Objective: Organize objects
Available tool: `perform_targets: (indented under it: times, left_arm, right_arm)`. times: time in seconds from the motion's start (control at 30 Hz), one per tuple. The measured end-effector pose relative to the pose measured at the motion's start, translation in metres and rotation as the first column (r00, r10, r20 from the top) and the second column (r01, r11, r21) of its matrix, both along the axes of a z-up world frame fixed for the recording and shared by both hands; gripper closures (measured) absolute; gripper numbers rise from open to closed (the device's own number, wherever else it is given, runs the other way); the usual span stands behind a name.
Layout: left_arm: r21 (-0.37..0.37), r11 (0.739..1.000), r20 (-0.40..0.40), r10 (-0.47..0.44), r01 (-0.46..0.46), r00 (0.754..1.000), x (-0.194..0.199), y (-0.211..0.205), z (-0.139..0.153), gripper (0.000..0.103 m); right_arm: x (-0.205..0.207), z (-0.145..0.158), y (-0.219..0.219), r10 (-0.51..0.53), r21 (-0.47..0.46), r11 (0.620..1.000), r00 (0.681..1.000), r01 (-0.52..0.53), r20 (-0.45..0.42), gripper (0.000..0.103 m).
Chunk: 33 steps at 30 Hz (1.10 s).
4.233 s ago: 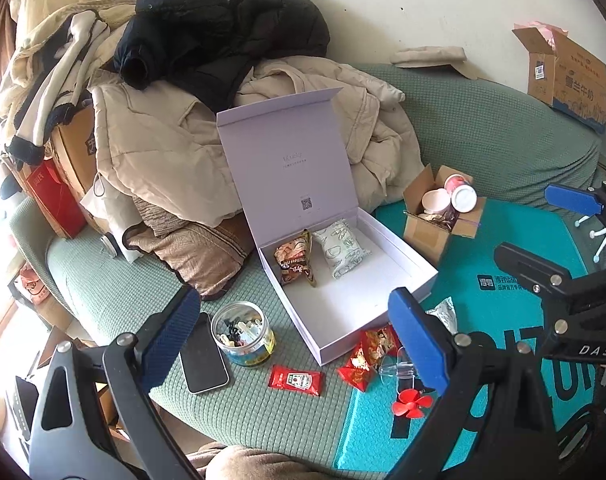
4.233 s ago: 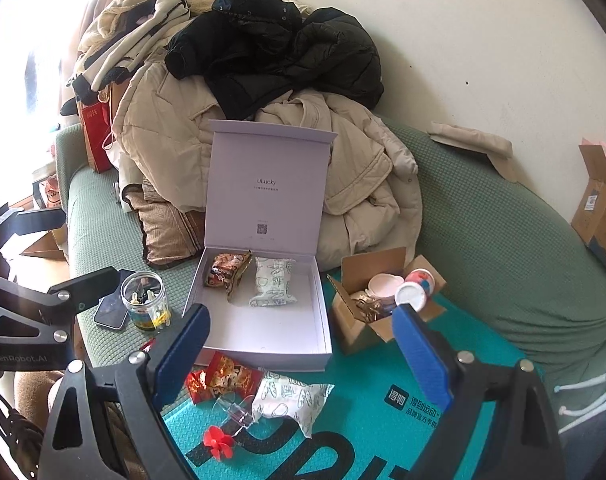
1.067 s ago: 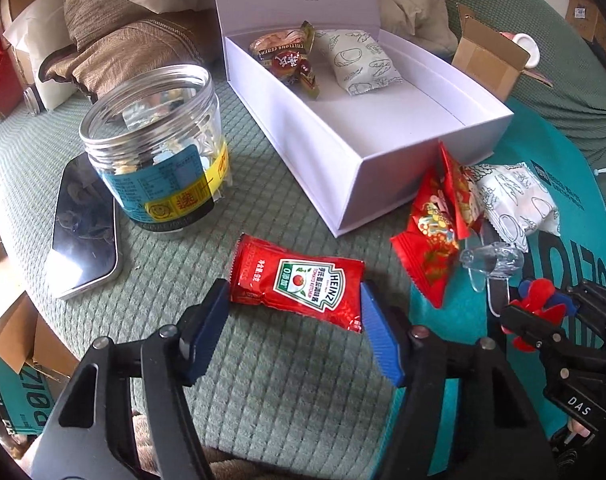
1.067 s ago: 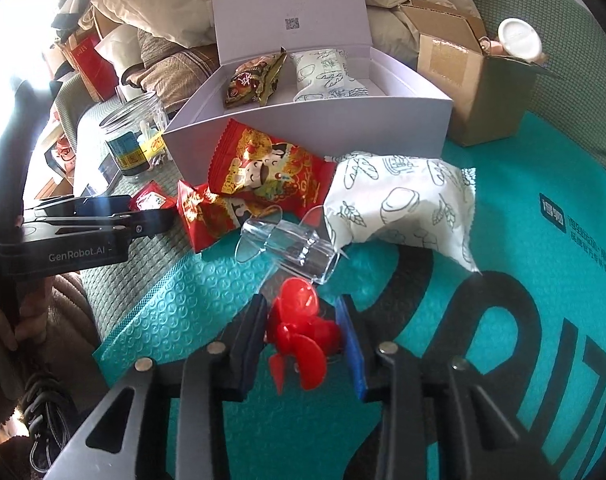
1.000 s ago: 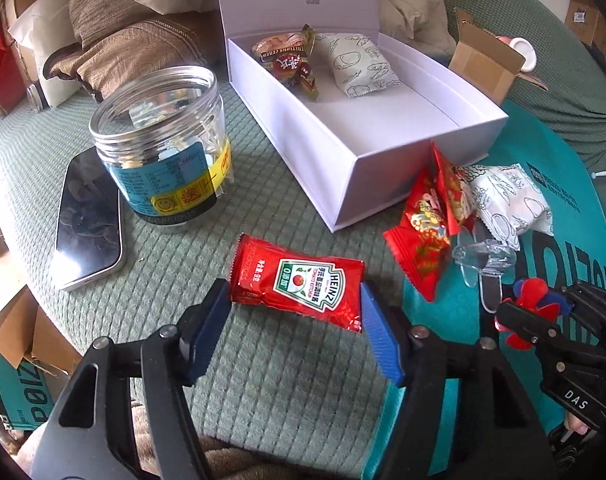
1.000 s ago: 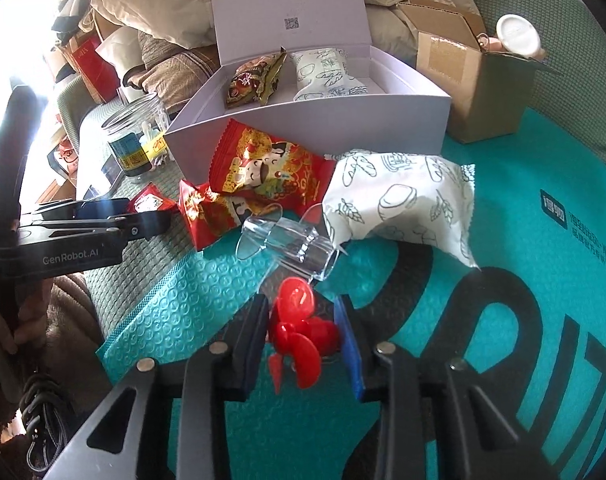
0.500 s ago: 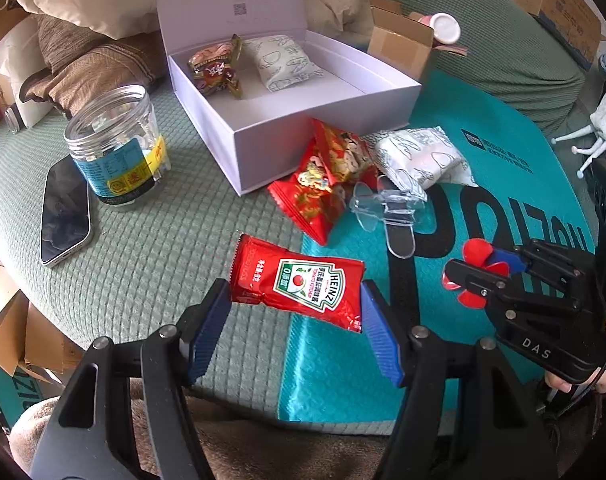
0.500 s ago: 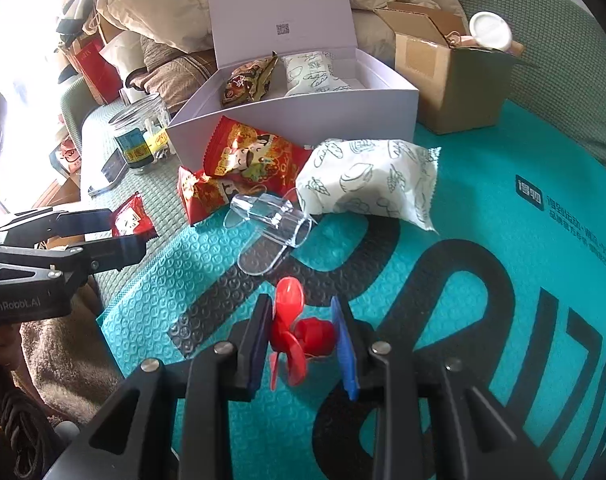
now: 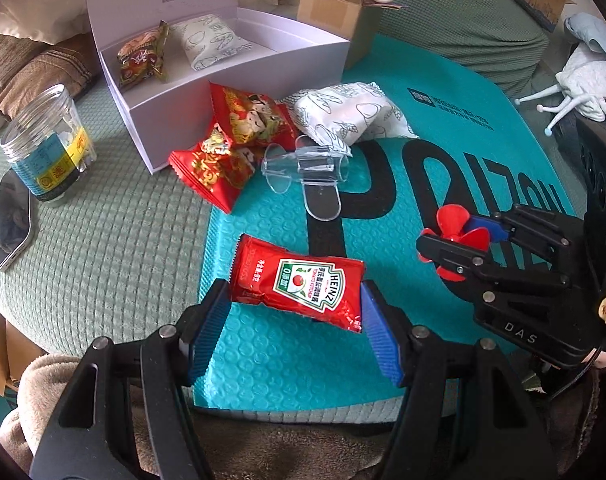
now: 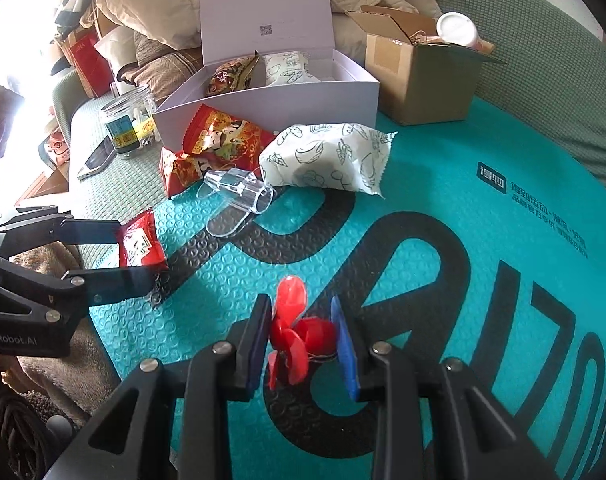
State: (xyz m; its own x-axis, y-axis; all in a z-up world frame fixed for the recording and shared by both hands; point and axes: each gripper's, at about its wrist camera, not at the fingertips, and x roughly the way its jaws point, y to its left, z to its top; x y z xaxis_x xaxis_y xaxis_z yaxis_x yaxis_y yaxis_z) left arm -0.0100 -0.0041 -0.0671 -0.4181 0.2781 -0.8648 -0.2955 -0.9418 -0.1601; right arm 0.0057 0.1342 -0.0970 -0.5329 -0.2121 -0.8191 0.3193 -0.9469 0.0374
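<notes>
Left wrist view: the left gripper clamps the ketchup sachet by its ends, above the teal mat. Carry it level towards the white box.

Right wrist view: the right gripper pinches the red propeller; keep its jaws tight in transit.

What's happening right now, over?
Left gripper shut on ketchup packet. Right gripper shut on red propeller. Both over teal mat, short of white box. Snack bags lie between.
</notes>
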Motion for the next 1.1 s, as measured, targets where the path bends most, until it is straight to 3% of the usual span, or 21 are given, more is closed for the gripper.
perform_targets:
  times: [0.17,0.27,0.43,0.47,0.5,0.53,0.77,1.1]
  left_arm:
    - [0.004,1.000,0.009,-0.002,0.002,1.000,-0.002,0.000,-0.007,0.039]
    - [-0.008,1.000,0.002,-0.009,0.009,1.000,-0.002,0.002,-0.008,0.039]
    - [-0.011,1.000,-0.008,-0.007,0.007,1.000,-0.001,0.002,-0.009,0.039]
    - [-0.008,1.000,-0.009,-0.006,0.006,1.000,-0.001,0.001,-0.009,0.039]
    - [-0.007,1.000,-0.009,-0.005,0.005,1.000,-0.002,0.001,-0.009,0.039]
    - [-0.008,1.000,-0.010,-0.003,0.003,1.000,-0.002,0.001,-0.009,0.039]
    - [-0.001,1.000,-0.002,0.002,-0.002,1.000,-0.005,-0.001,-0.007,0.038]
    - [0.003,1.000,-0.034,0.018,-0.018,0.999,-0.006,-0.007,0.011,0.038]
  right_arm:
    - [0.003,-0.007,0.000,0.012,0.006,1.000,1.000,-0.013,0.004,0.049]
    - [0.006,-0.008,0.002,0.017,-0.006,1.000,1.000,-0.017,-0.014,0.046]
    - [0.011,-0.010,0.004,0.018,-0.022,1.000,0.999,-0.019,-0.048,0.048]
    - [0.012,-0.010,0.004,0.013,-0.017,1.000,0.998,-0.014,-0.057,0.051]
    - [0.012,-0.010,0.005,0.007,-0.010,1.000,0.998,-0.008,-0.064,0.061]
    - [0.012,-0.009,0.005,0.006,-0.008,1.000,0.998,-0.006,-0.070,0.063]
    - [0.010,-0.007,0.002,0.045,-0.053,0.997,0.998,-0.048,-0.046,0.064]
    - [0.006,0.006,-0.012,0.089,-0.020,0.996,0.994,-0.091,-0.060,0.064]
